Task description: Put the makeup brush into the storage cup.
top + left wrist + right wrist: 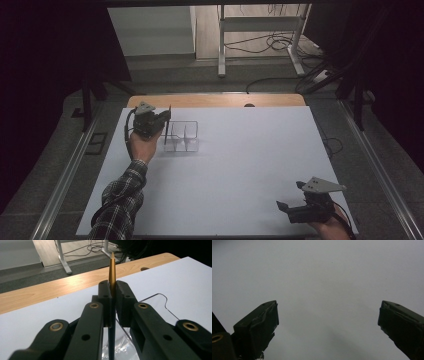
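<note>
White sheeting is covering the table. Left gripper, at ten o'clock, is pinching a pen upright beside a clear organizer; lowering it inside likely comes next. Right gripper, at five o'clock, is gaping empty.

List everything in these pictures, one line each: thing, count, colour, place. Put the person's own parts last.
Slim pen with gold pointed tip and dark barrel: one, gold and dark, upright, clamped in the left gripper above the organiser.
Clear plastic divided organiser: one, transparent, far left of the white sheet.
White table sheet: one, white, covering most of the table.
Wooden tabletop edge: one, light wood, along the far side.
White metal frame stand: one, white, on the floor beyond the table.
Floor cables: several, black, around the stand.
Left gripper: one, black, shut on the pen.
Right gripper: one, black, open over the near right of the sheet.
Plaid sleeve: one, dark checked, left forearm.
</note>
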A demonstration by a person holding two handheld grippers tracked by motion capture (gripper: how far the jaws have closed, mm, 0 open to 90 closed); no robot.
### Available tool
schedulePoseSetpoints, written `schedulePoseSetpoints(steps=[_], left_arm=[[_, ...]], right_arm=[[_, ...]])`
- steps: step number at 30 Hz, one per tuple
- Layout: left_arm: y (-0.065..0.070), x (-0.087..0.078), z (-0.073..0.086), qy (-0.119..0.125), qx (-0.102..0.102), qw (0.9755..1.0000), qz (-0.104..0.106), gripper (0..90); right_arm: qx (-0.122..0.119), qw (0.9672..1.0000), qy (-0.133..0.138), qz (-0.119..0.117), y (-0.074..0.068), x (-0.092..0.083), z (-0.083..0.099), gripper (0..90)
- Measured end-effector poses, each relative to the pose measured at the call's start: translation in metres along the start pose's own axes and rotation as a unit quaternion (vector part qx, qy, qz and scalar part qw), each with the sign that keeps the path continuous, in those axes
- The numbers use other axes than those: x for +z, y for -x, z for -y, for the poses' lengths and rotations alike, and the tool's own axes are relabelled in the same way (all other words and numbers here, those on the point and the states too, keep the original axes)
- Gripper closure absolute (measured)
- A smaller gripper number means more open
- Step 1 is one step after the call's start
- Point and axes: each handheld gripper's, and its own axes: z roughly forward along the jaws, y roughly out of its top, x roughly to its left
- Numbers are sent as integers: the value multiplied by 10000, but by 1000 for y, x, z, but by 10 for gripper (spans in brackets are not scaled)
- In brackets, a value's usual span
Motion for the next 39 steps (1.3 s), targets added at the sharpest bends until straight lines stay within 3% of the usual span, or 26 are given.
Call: schedulePoseSetpoints(steps=[15,23,39], left_arm=[[-2,3,9,-80,-60,9999,-19,822],[-2,1,8,-18,-106,9999,-14,699],[-4,-11,4,78,-159,9998,55,547]], right_arm=[[-11,10000,-26,-26,-1,1,0,36],[-28,10000,-48,-33,-1,1,0,36],[-37,10000,-62,-25,-1,2,0,36]])
